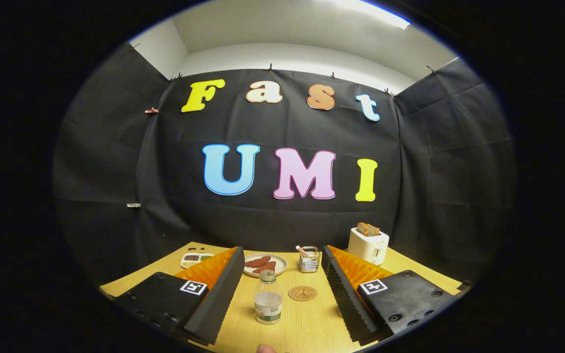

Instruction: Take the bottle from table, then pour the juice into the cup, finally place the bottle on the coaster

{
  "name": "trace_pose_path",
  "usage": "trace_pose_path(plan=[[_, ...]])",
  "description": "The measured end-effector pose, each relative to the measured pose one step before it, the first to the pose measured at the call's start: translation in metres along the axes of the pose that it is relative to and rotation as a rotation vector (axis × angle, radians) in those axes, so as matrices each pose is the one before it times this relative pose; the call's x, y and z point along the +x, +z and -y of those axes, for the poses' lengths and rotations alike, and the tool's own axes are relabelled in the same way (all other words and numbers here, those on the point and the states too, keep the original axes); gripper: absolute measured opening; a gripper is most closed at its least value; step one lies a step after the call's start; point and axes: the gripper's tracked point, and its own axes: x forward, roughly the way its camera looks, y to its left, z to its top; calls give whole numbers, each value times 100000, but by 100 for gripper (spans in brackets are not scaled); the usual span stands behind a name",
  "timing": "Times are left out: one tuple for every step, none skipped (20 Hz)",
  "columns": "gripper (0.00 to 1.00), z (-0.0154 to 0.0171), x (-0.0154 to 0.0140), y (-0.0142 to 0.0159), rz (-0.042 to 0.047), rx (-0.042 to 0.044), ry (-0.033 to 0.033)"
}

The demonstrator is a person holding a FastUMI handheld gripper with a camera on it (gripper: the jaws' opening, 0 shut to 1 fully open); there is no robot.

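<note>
While ungrasped, bottle [268,297] between gripper [282,289] fingers.

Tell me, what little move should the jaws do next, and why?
Probably ease the gripper straight forward and a bit down, so its open jaws come to either side of the bottle. The bottle stands upright on the table between them, untouched, with the coaster just to its right. Nothing is held yet, so grasping comes first.

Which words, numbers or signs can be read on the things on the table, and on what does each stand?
None can be read.
Clear plastic bottle, white label: too small to read.
Round wooden coaster: engraved emblem, blurred.
Gripper, open, bottle between its fingers: two square black-and-white markers, no words.
</note>
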Motion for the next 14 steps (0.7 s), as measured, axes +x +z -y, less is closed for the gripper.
trace_pose_path(plan=[[97, -235, 299, -1163, -433, 191, -19], [97, -109, 398, -1247, -452, 626, -334], [96, -161, 575, -1448, -293, 1112, -936], [96, -7, 477, -1448, -113, 992, -1478], [96, -31, 429, -1222, -319, 315, -1418], [96, 51, 633, -1792, -1064, -186, -1285], [96, -48, 429, -1438, -977, -645, -642], [96, -115, 528, -1478, -1376, -1043, -252], [97, -419, 381, -1200, -1025, -964, 729], [97, -370, 531, -955, -203, -777, 798], [97, -330, 594, -874, -216, 45, 1184], [97, -363, 586, -781, -249, 993, 1024], [97, -274, 607, -838, -255, 1347, 797], [97, -213, 638, -591, -155, 1029, 161]])
